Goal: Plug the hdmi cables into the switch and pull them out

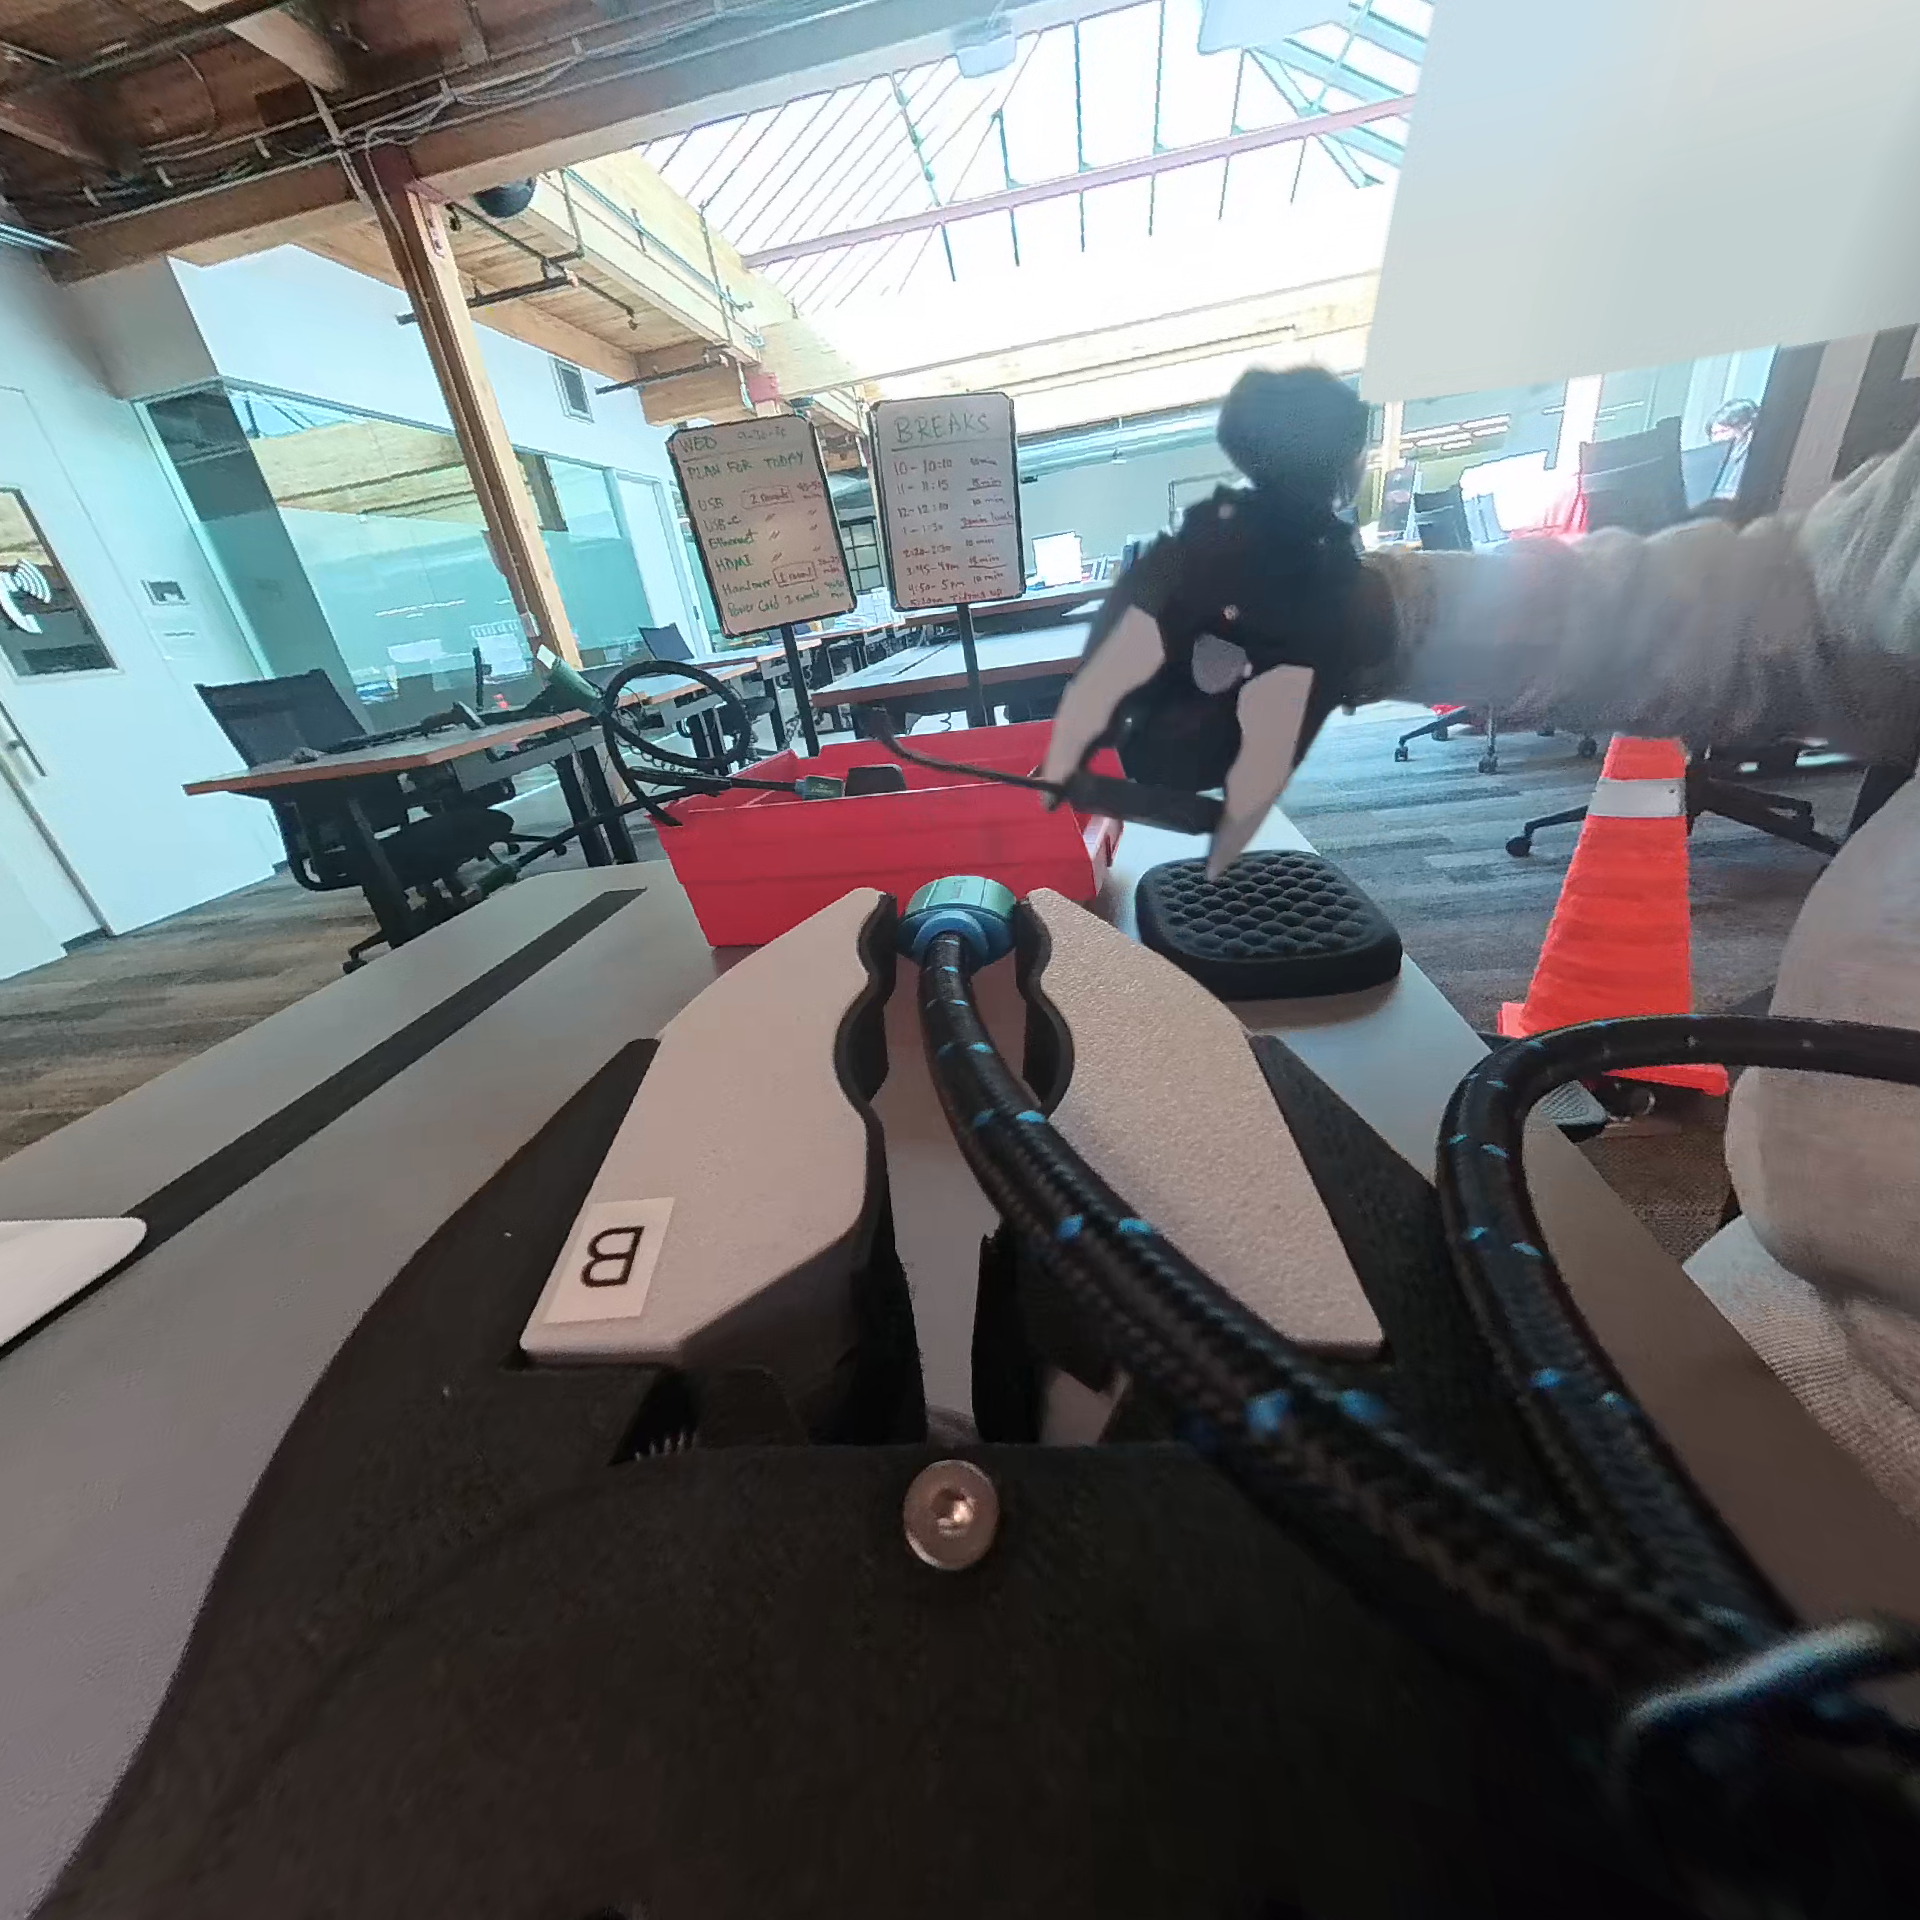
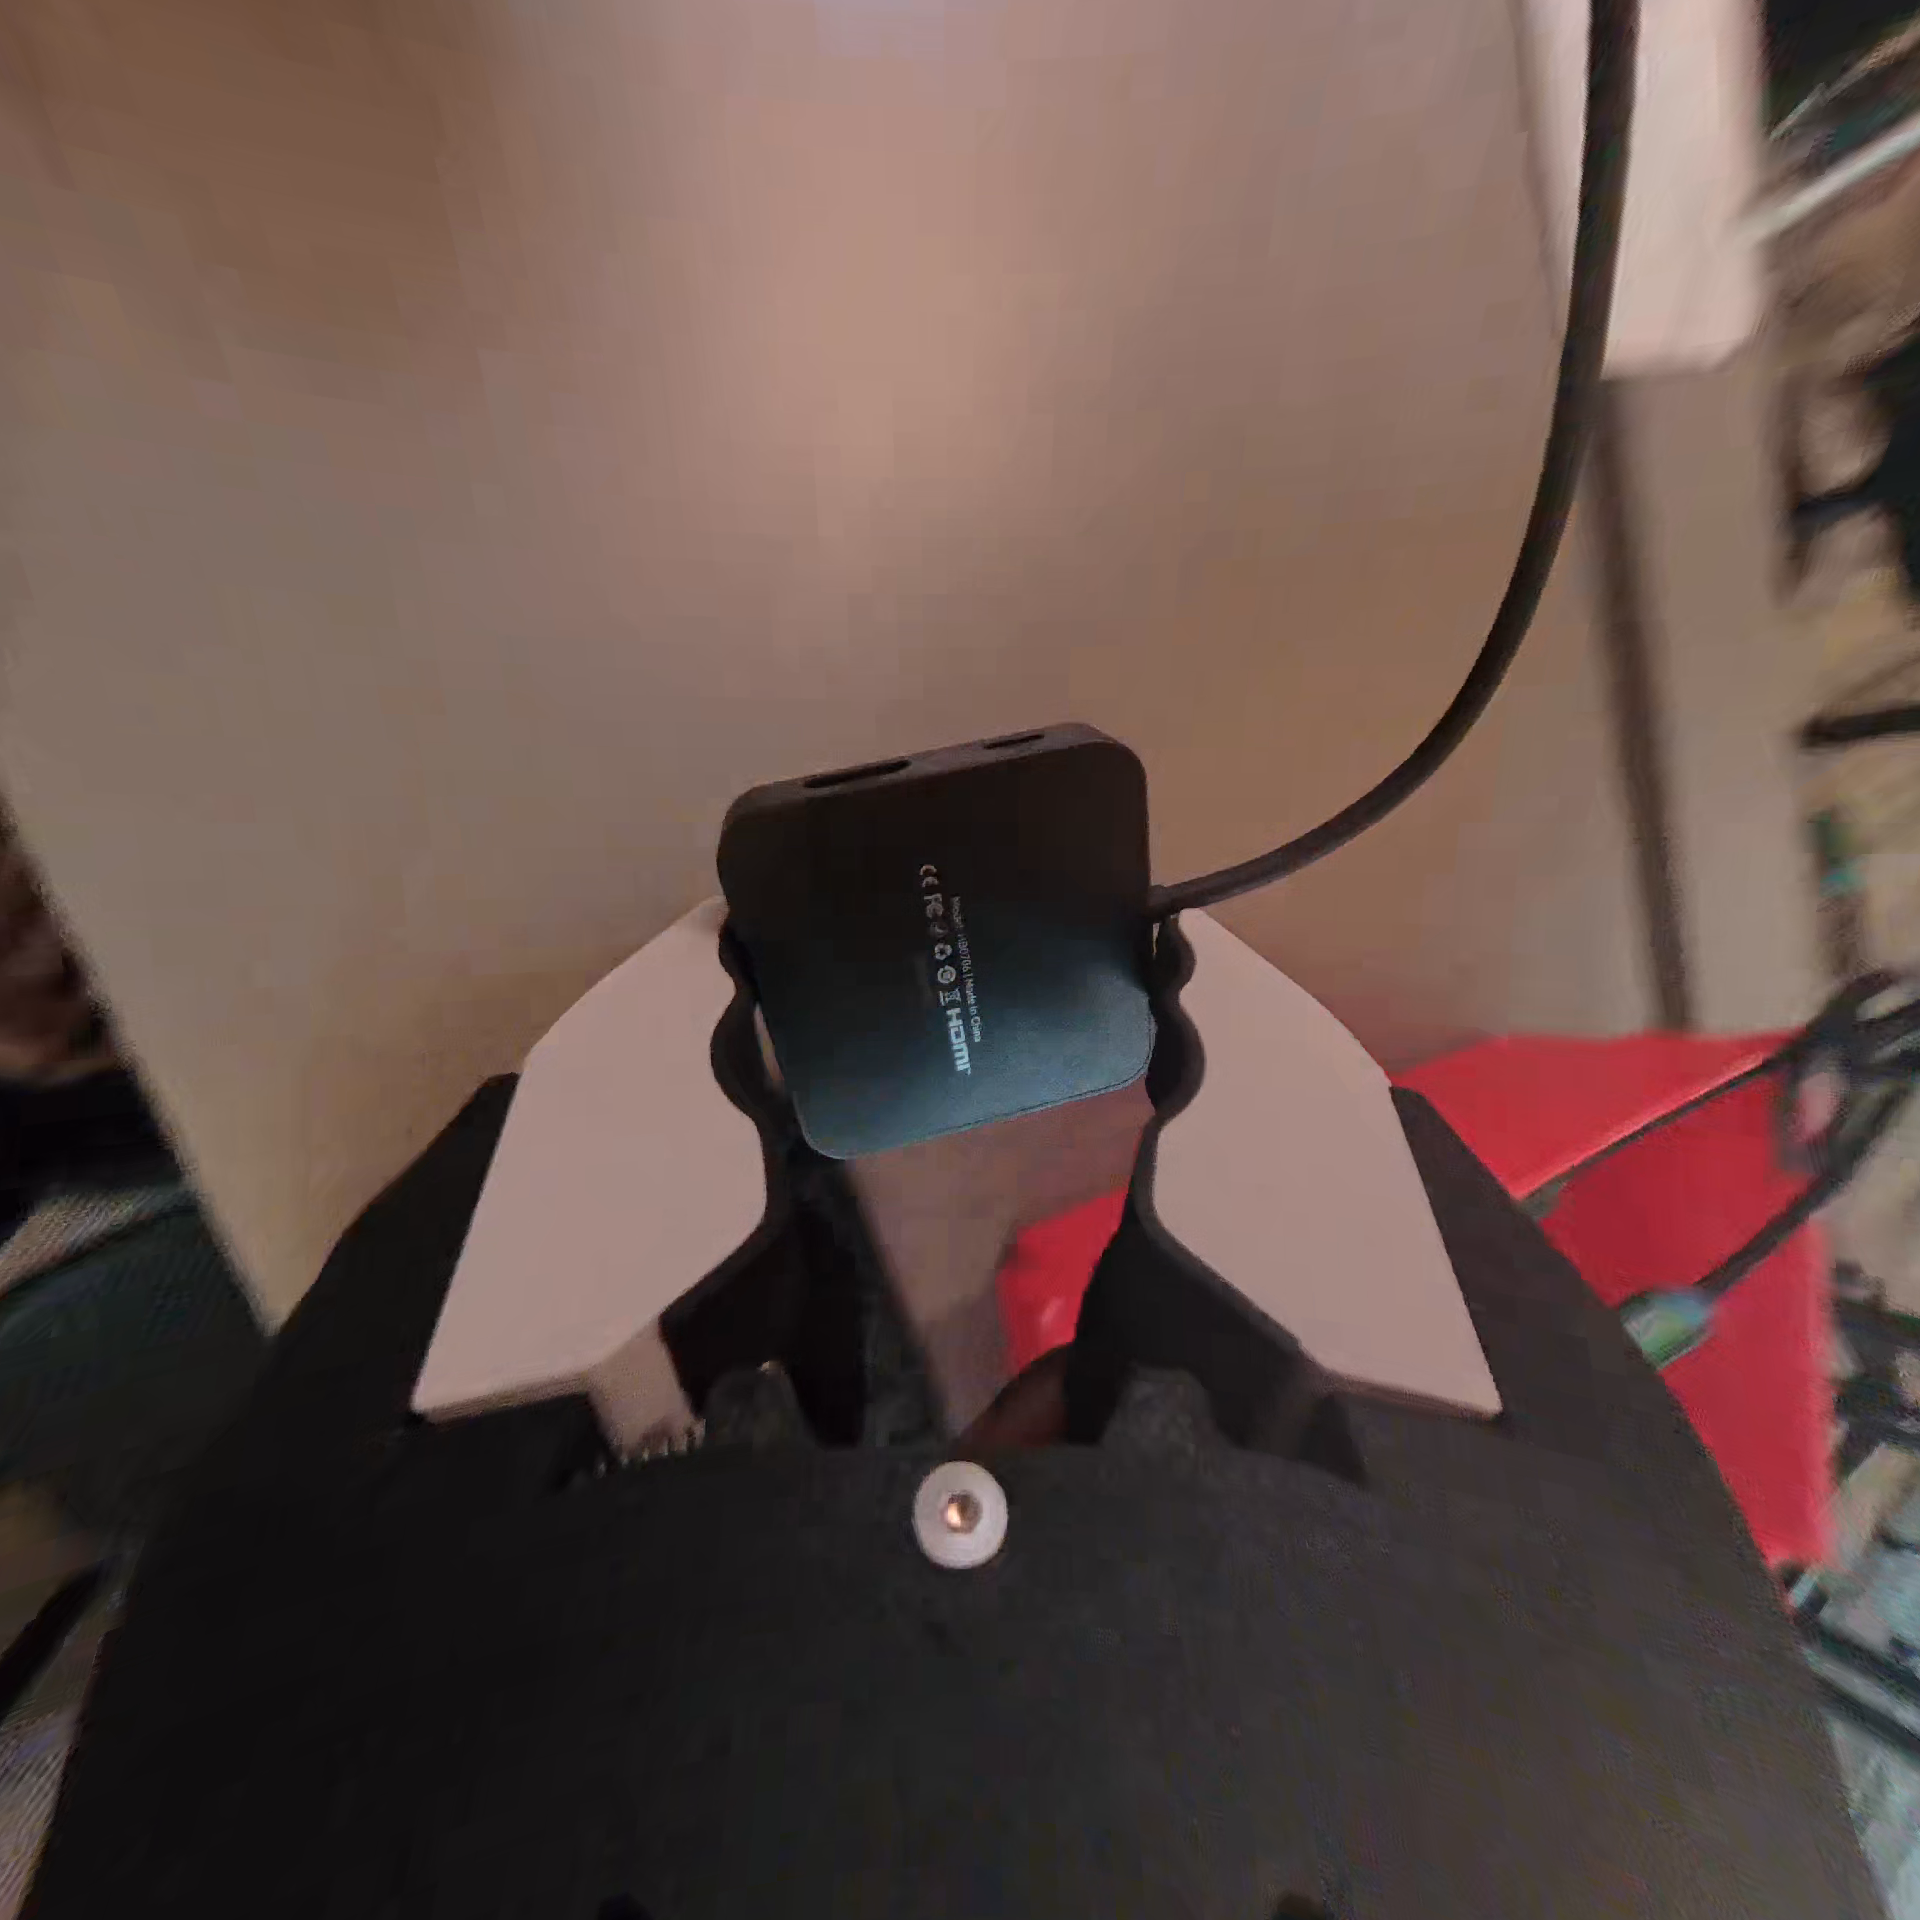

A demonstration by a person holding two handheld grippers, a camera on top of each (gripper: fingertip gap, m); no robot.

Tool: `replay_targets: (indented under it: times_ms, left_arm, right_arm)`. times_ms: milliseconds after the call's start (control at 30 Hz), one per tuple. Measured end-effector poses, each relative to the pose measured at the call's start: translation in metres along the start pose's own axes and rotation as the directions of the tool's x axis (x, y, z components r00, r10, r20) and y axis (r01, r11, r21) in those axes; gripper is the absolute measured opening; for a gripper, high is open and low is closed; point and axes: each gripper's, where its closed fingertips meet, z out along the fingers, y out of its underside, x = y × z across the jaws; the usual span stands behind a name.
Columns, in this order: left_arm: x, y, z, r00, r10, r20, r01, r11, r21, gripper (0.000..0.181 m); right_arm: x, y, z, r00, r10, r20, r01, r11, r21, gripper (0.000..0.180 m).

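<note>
While its jaws close narrowly around a teal-and-blue metal connector (image 1: pixel 954 916), the left gripper (image 1: pixel 956 925) holds the plug end of a black braided HDMI cable (image 1: pixel 1122 1226) flecked with blue, the cord running back between the fingers and looping off to the right. The connector points toward a red plastic bin (image 1: pixel 883 852) standing on the grey table (image 1: pixel 343 1091), with a black honeycomb-textured pad (image 1: pixel 1268 920) just beside the bin. Farther off, above that pad, the right gripper (image 1: pixel 1143 805) is seen in the grip of a person's grey sleeve (image 1: pixel 1642 634). Its jaws stand moderately apart, clamped on the two side edges of a small black square HDMI switch (image 2: pixel 940 935), which is held in the air with its printed underside facing the camera. Two empty port slots show on the switch's far edge, and a thin black lead (image 2: pixel 1538 582) leaves its right side and curves upward. From the right wrist view, the red bin (image 2: pixel 1621 1195) lies below and to the right. Two whiteboards (image 1: pixel 852 520) on stands and an orange traffic cone (image 1: pixel 1621 904) stand beyond the table.
</note>
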Motion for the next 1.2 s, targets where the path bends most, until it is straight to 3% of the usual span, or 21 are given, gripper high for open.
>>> replay_targets:
  times_ms: [167,333,500,667,1200]
  left_arm:
    - [0.004,0.0,0.001,0.998,0.056,-0.005,-0.056,0.998,-0.022,0.021]
    - [0.0,0.007,-0.002,0.975,0.22,0.042,-0.214,0.971,-0.102,0.021]
    - [-0.014,0.028,-0.005,0.889,0.452,0.076,-0.414,0.863,-0.289,0.021]
    - [-0.003,0.045,0.003,0.837,0.547,0.006,-0.509,0.783,-0.356,0.021]
    - [0.008,0.048,0.008,0.882,0.471,-0.026,-0.451,0.826,-0.339,0.021]
  right_arm:
    - [0.042,-0.094,0.028,0.986,-0.059,-0.157,0.1,0.959,0.266,0.074]
    - [0.048,-0.157,0.079,0.986,-0.123,-0.112,0.158,0.9,0.405,0.074]
    - [0.024,-0.155,0.103,0.974,-0.195,-0.112,0.222,0.913,0.343,0.074]
    - [0.015,-0.149,0.117,0.97,-0.215,-0.115,0.241,0.916,0.321,0.074]
    - [0.005,-0.166,0.108,0.949,-0.266,-0.17,0.314,0.853,0.418,0.074]
